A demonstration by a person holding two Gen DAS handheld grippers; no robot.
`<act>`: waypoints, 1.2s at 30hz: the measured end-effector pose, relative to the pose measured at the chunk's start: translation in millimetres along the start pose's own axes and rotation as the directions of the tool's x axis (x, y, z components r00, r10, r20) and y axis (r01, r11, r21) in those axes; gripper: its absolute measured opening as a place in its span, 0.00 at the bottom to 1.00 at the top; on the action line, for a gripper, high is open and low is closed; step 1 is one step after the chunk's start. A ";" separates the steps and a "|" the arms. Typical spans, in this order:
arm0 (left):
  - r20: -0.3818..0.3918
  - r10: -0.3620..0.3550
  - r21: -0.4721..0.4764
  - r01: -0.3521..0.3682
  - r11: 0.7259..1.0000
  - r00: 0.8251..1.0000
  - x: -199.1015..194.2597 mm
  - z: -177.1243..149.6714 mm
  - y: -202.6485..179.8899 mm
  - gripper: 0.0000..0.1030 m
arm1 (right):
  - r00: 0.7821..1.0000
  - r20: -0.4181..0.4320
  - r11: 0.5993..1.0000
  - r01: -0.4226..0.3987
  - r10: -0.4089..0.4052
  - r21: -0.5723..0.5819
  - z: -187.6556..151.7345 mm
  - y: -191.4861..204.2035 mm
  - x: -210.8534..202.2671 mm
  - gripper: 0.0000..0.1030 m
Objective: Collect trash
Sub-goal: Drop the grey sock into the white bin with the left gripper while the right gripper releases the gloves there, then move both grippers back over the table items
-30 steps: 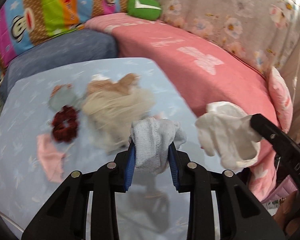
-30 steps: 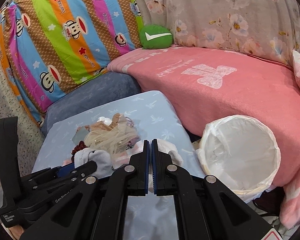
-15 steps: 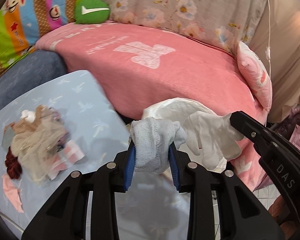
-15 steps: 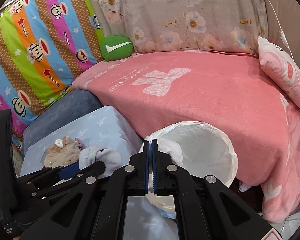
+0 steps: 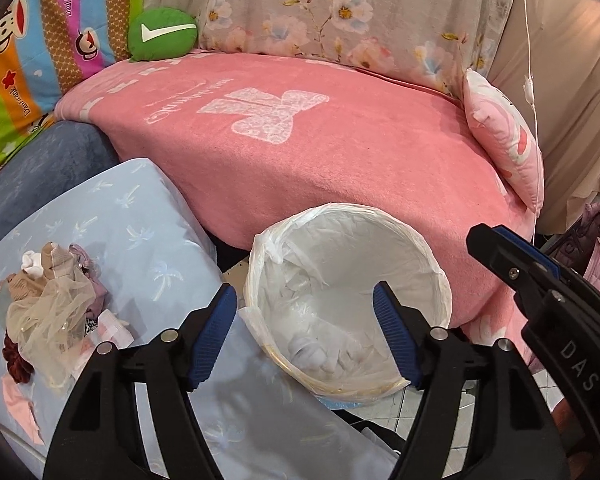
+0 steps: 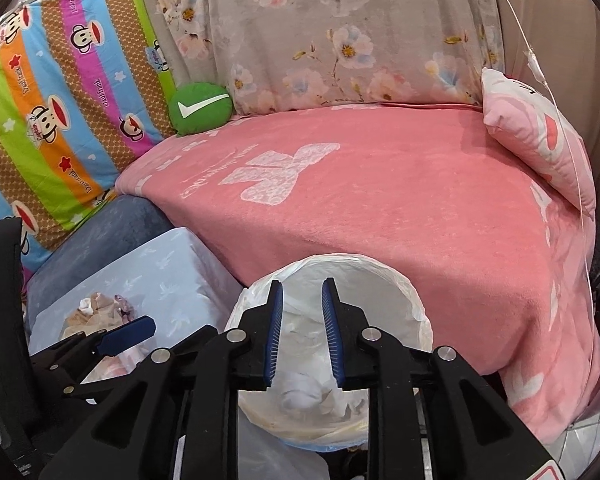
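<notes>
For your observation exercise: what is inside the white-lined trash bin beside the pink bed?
Inside the trash bin lie crumpled white items at the bottom, on the liner. Anything beneath them is covered.

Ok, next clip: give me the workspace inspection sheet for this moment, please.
Surface: light blue patterned sheet, low beside the pink blanket.
Job's things: white-lined trash bin on the floor; pale crumpled items lie in its bottom.
Clutter: pile of beige netting, dark red scrunchie and pink scraps on the sheet.
Grippers: left gripper over the bin, jaws opening, nothing between them; right gripper over the bin, jaws opening, empty.
Cables: thin white cord hanging at right.
Surroundings: green cushion, pink pillow, floral curtain, striped monkey-print cloth.
</notes>
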State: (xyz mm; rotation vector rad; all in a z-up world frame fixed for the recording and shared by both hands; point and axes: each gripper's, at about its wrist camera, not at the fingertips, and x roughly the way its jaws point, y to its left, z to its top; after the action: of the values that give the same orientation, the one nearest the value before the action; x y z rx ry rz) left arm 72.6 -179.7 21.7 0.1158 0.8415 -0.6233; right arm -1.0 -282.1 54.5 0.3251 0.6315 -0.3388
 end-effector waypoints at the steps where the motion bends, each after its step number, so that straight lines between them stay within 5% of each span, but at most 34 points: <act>1: 0.000 0.003 -0.004 -0.003 1.000 1.000 -0.8 -0.6 0.9 0.66 | 1.000 0.001 1.000 0.001 -0.001 0.000 -0.6 0.8 -1.2 0.23; 21: 0.003 0.088 -0.135 -0.087 0.987 0.996 -32.6 -29.6 65.6 0.66 | 0.995 -0.066 0.994 -0.074 0.069 -0.079 -33.0 68.0 -9.4 0.37; 33: -0.027 0.198 -0.273 -0.198 0.942 0.980 -58.8 -70.9 140.7 0.66 | 0.983 -0.136 0.976 -0.146 0.124 -0.164 -63.6 132.6 -5.8 0.39; 36: -0.034 0.231 -0.299 -0.230 0.926 0.972 -65.9 -83.6 159.0 0.75 | 0.979 -0.149 0.970 -0.164 0.138 -0.180 -70.5 148.7 -5.6 0.40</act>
State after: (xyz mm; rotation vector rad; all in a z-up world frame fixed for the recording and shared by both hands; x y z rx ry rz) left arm 73.2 9.1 -9.4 -0.0634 0.8963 -0.2680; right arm 18.2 -120.1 32.8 0.2109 0.7621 -0.1086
